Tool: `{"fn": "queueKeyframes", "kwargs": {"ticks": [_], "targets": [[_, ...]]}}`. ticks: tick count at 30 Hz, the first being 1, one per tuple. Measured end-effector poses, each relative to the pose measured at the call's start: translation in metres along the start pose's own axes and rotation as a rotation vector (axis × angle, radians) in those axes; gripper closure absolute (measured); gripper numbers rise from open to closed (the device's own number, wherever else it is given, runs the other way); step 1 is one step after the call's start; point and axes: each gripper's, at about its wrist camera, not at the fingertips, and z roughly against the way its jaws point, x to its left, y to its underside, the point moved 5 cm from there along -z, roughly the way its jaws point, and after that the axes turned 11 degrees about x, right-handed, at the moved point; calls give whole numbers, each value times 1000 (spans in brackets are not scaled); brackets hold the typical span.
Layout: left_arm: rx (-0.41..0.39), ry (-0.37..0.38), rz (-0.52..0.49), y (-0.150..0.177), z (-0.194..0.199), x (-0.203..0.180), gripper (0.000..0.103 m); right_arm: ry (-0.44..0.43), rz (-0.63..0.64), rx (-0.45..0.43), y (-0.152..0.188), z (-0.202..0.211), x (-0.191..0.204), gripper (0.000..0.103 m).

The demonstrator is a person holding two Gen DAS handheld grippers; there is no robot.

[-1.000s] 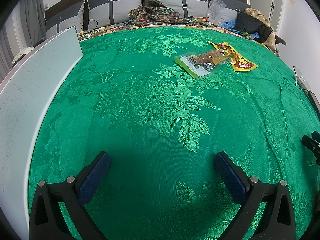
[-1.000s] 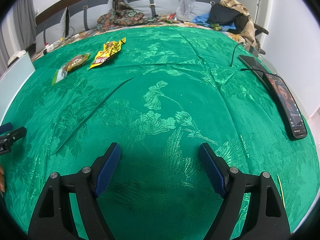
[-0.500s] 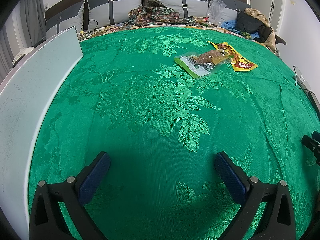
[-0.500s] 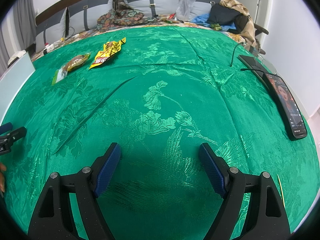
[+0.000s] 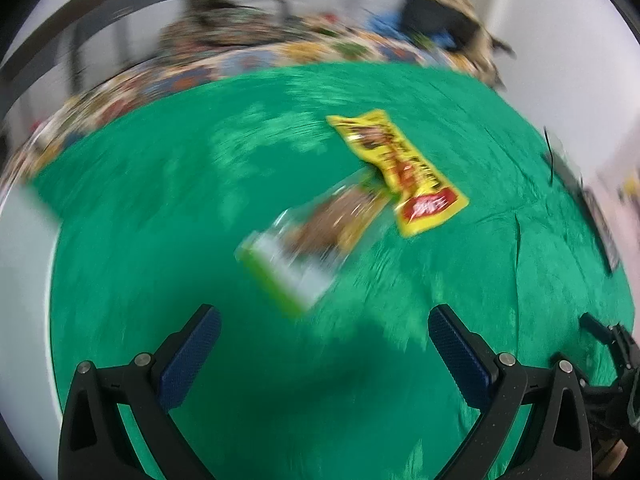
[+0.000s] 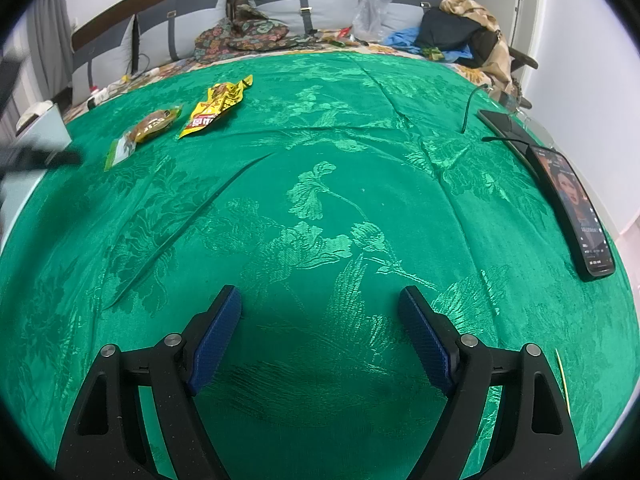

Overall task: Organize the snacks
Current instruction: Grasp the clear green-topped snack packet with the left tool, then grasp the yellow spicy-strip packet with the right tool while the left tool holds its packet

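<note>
**me:** While my left feed is smeared with blur, I can still read the basics: left gripper (image 5: 324, 330) has its jaws spread wide with only green bedspread (image 5: 168, 216) between the blue pads (image 5: 190, 356). Just past the fingertips lies the clear snack pack (image 5: 316, 236) with the green end nearest me and something brown inside. Touching its far end is the yellow snack packet (image 5: 400, 168), red label toward me

**other:** and your right side?

**me:** Sharp picture there. Right gripper (image 6: 320, 312) is spread wide too, nothing between the fingers (image 6: 218, 336), hovering over bare cloth. Off to the right edge a phone (image 6: 572, 208) lies with its screen lit, and a second dark device (image 6: 504, 124) with a cable sits beyond it. Both snacks show up far left in that view, the clear pack (image 6: 144, 132) beside the yellow one (image 6: 218, 108), well apart from that claw

**other:** anything further back?

**me:** Patterned fabric heap (image 6: 248, 38), a crinkled plastic bag (image 6: 372, 10), a pile of clothes (image 6: 460, 36), then grey pillows (image 6: 304, 4) against the headboard
</note>
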Motion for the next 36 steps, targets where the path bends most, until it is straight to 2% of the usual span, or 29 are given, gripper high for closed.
{"fn": "queueKeyframes", "kwargs": {"ticks": [2,4,7,8,9,10,11,12,14,16,20,23,24,25,26,27,29,31,33,36], "targets": [[40,-49,-103,-28,-15,-12,1,-1,0,0,0,0,0,19],[64,-86,-148,-44,-28,-18,1,0,0,0,0,0,0,19],[130,-142,-100,-59,-58,-6,0,0,0,0,0,0,0,18],[122,-96,-47,-63,-62,0,1,0,0,0,0,0,0,18],[100,-27,32,-65,-62,10,10,0,0,0,0,0,0,18],[61,-11,98,-66,-58,19,21,0,0,0,0,0,0,18],[26,-10,139,-67,-54,25,51,0,0,0,0,0,0,18],[17,-38,203,-63,-50,36,55,0,0,0,0,0,0,18],[0,9,281,-52,-44,49,56,0,0,0,0,0,0,18],[-1,11,362,-28,-35,59,57,0,0,0,0,0,0,18],[30,9,432,31,-17,54,55,0,0,0,0,0,0,18],[27,15,384,80,-2,34,48,0,0,0,0,0,0,18],[14,-1,344,92,1,28,41,0,0,0,0,0,0,18],[10,-13,324,96,2,26,35,0,0,0,0,0,0,18],[8,-36,302,101,1,24,23,0,0,0,0,0,0,18],[6,-64,293,105,0,24,16,0,0,0,0,0,0,18],[-17,-102,281,106,-1,29,11,0,0,0,0,0,0,18],[-43,-152,273,105,-5,34,1,0,0,0,0,0,0,18],[-104,-160,290,108,-5,42,0,-1,0,0,0,0,0,18],[-131,-169,288,106,-6,43,0,0,0,0,0,0,0,18]]}}
